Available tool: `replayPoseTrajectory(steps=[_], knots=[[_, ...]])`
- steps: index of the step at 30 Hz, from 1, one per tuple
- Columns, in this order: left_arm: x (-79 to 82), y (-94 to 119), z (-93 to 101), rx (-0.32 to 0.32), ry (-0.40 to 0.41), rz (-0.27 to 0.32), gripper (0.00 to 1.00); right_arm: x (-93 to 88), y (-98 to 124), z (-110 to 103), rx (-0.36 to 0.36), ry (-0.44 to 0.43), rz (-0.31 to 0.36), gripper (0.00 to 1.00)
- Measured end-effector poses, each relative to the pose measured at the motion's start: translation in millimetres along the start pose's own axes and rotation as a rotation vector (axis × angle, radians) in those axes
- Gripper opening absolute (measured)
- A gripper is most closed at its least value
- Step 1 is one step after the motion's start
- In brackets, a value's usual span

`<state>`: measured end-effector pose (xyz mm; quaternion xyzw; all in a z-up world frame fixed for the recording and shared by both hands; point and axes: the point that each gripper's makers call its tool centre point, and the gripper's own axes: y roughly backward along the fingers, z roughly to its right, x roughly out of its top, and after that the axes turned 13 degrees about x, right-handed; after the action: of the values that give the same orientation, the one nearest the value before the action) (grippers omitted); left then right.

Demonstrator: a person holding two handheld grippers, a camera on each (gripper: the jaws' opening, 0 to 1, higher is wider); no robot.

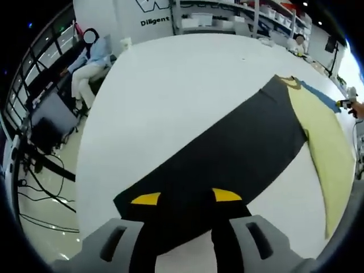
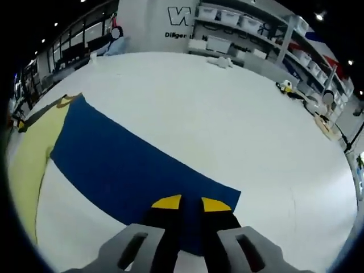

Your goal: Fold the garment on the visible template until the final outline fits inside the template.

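Note:
A colour-block garment lies flat on the white table (image 1: 170, 85). Its dark grey sleeve (image 1: 227, 148) runs from my left gripper (image 1: 187, 197) up to the yellow body (image 1: 321, 136), and a strip of blue (image 1: 318, 96) shows beyond. The left jaws stand wide apart over the dark sleeve's near end. In the right gripper view the blue sleeve (image 2: 125, 165) stretches from the yellow body (image 2: 25, 159) to my right gripper (image 2: 191, 203). The right jaws hover over the blue sleeve's end with a narrow gap, blue cloth showing between them.
A person (image 1: 91, 57) sits beyond the table's far left edge, near a dark screen (image 1: 48, 122) and floor cables. Shelves with bins (image 2: 244, 25) line the back wall. Small items (image 2: 287, 86) lie at the table's far right edge.

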<state>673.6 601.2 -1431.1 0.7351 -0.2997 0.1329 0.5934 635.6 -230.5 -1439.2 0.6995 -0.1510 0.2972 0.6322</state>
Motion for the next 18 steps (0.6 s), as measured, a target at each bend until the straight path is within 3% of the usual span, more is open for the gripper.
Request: replayPoseTrajectory(steps=[2,9,12,18], knots=[[0.9,1.8,0.1,0.01,-0.017,0.004,0.34,-5.3,6.1,5.1,-0.019,0.015,-0.032,0.03],[20.9,13.5,4.0,0.003,0.01,0.075,0.35,-23.4,31.2,19.6,-0.05,-0.12,0.009,0.09],[27.9,19.0,7.9,-0.004,0.019,0.1,0.37,-28.9,40.7,17.7,-0.054,-0.198,0.054,0.11],[47.7,34.8,17.6,-0.049,0.085,0.193,0.42,-42.5,50.1,-0.6,-0.026,-0.237,0.081,0.11]])
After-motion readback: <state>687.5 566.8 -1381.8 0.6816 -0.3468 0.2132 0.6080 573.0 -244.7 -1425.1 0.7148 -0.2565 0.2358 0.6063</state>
